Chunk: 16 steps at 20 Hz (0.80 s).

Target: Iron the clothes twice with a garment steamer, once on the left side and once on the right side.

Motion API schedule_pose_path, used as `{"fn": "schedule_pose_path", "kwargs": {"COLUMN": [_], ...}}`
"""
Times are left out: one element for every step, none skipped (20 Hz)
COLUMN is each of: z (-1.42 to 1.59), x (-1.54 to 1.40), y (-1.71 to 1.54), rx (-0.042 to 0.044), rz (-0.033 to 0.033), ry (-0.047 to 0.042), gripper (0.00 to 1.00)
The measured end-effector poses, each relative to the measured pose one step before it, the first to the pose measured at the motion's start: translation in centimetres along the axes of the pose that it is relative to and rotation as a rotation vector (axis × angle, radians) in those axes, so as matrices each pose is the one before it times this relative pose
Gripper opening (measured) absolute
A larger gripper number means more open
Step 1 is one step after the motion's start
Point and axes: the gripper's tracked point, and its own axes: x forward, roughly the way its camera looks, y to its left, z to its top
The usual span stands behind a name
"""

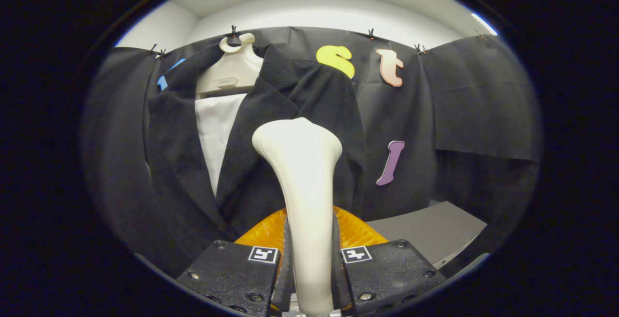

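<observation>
Cream plastic garment steamer (302, 177): rigid, smooth, likely slippery; tool (309, 268) clamped on its neck, both fingers pressing. Dark jacket (271, 128): soft, hanging, yields under contact.

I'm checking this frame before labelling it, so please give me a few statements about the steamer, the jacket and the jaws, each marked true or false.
1. The gripper has its jaws shut on the steamer. True.
2. The steamer's head points at the dark jacket. True.
3. The jacket lies folded on a table. False: it hangs upright on a pale hanger.
4. The jacket is buttoned up to the collar. False: it hangs open over a white lining.
5. The steamer's head is over the white lining. False: it is over the dark front panel beside it.
</observation>
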Motion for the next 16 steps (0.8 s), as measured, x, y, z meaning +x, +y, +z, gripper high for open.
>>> {"fn": "schedule_pose_path", "kwargs": {"z": [-0.798, -0.601, -0.668, -0.757, -0.638, -0.599, -0.734, -0.606, -0.786, -0.734, -0.824, -0.735, -0.974, -1.011, -0.956, -0.818], "x": [-0.040, 0.002, 0.074, -0.014, -0.063, 0.030, -0.042, -0.019, 0.067, -0.016, 0.029, 0.099, 0.152, 0.096, 0.126, 0.067], "y": [0.111, 0.235, 0.093, 0.109, 0.102, 0.029, 0.169, 0.154, 0.164, -0.002, 0.129, 0.118, -0.035, 0.033, 0.189, 0.136], "rx": [-0.00297, -0.00332, -0.00702, -0.00909, -0.00345, -0.00310, -0.00227, -0.00450, -0.00837, -0.00579, -0.00610, -0.00600, -0.00690, -0.00596, -0.00658, -0.00616], "rz": [0.00332, 0.00320, 0.00044, -0.00164, 0.00031, -0.00038, -0.00053, 0.00153, -0.00165, 0.00036, -0.00196, -0.00094, -0.00230, -0.00225, -0.00192, -0.00209], "ry": [0.01116, 0.00783, 0.00623, 0.00755, 0.00523, 0.00722, 0.00950, 0.00787, 0.00949, 0.00682, 0.00847, 0.00814, 0.00845, 0.01209, 0.01474, 0.00950], "gripper": [0.35, 0.35, 0.35, 0.35, 0.35, 0.35, 0.35, 0.35, 0.35, 0.35, 0.35, 0.35, 0.34, 0.35, 0.34, 0.34]}}
